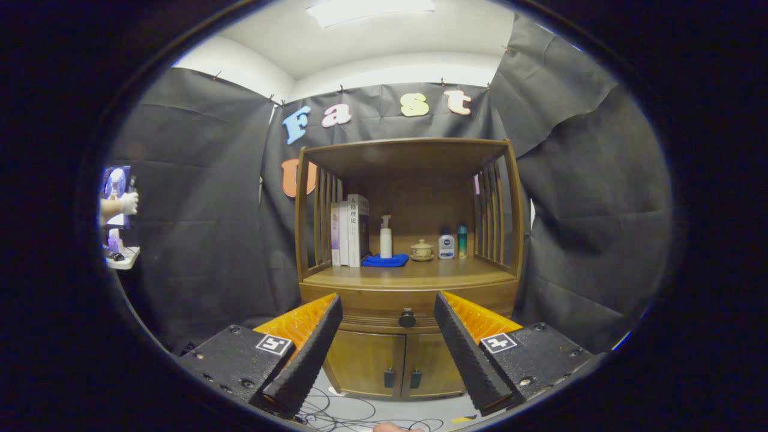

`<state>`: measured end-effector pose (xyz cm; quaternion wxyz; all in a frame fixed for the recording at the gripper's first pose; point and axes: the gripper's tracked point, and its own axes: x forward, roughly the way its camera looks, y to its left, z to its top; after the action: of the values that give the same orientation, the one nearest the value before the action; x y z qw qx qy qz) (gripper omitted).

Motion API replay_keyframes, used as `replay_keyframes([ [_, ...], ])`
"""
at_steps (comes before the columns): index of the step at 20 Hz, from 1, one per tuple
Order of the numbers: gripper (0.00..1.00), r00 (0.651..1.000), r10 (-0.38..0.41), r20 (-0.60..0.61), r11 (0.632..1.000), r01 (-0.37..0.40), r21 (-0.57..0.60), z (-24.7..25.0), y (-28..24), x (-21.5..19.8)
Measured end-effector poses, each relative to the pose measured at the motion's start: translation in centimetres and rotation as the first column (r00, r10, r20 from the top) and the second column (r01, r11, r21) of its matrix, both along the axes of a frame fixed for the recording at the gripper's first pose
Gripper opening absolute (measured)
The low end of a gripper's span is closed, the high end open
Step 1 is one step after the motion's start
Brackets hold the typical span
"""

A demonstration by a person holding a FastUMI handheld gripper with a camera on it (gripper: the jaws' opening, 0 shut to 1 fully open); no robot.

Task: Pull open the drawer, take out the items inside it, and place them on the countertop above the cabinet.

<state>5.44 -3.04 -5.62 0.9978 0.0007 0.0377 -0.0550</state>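
A brown wooden cabinet (408,270) stands ahead against the cloth wall. Its drawer (384,309) sits closed under the countertop (414,276), with a dark round knob (407,318) in the middle of its front. My gripper (389,307) is open and holds nothing. The knob shows between the two fingers, some way beyond their tips. What lies inside the drawer is hidden.
On the countertop stand upright books (351,231), a white pump bottle (386,237) over a blue cloth (385,260), a small lidded cup (422,250) and two small bottles (451,243). Two lower doors (399,363) sit beneath the drawer. Cables (342,414) lie on the floor.
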Motion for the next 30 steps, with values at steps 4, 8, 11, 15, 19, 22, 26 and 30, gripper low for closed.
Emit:
replay_keyframes([
  [4,0.99,1.000,0.005,-0.013,1.000,-0.005,0.000,-1.4,-0.7,2.8],
  [8,1.00,0.998,-0.005,-0.062,1.000,0.006,0.019,-4.4,-2.1,6.4],
  [11,0.99,0.995,-0.030,-0.092,0.999,0.031,0.013,-6.5,-3.4,9.5],
  [15,0.99,0.989,-0.038,-0.146,0.994,0.052,0.096,-9.6,-4.4,13.5],
  [19,0.99,0.977,-0.065,-0.204,0.995,0.080,0.067,-12.2,-6.3,17.1],
  [22,0.94,0.970,-0.067,-0.232,0.993,0.088,0.082,-13.7,-6.8,19.2],
  [26,0.80,0.961,-0.084,-0.263,0.994,0.098,0.043,-15.5,-7.1,21.2],
  [30,0.68,0.952,-0.111,-0.285,0.992,0.123,0.021,-16.6,-6.8,22.2],
])
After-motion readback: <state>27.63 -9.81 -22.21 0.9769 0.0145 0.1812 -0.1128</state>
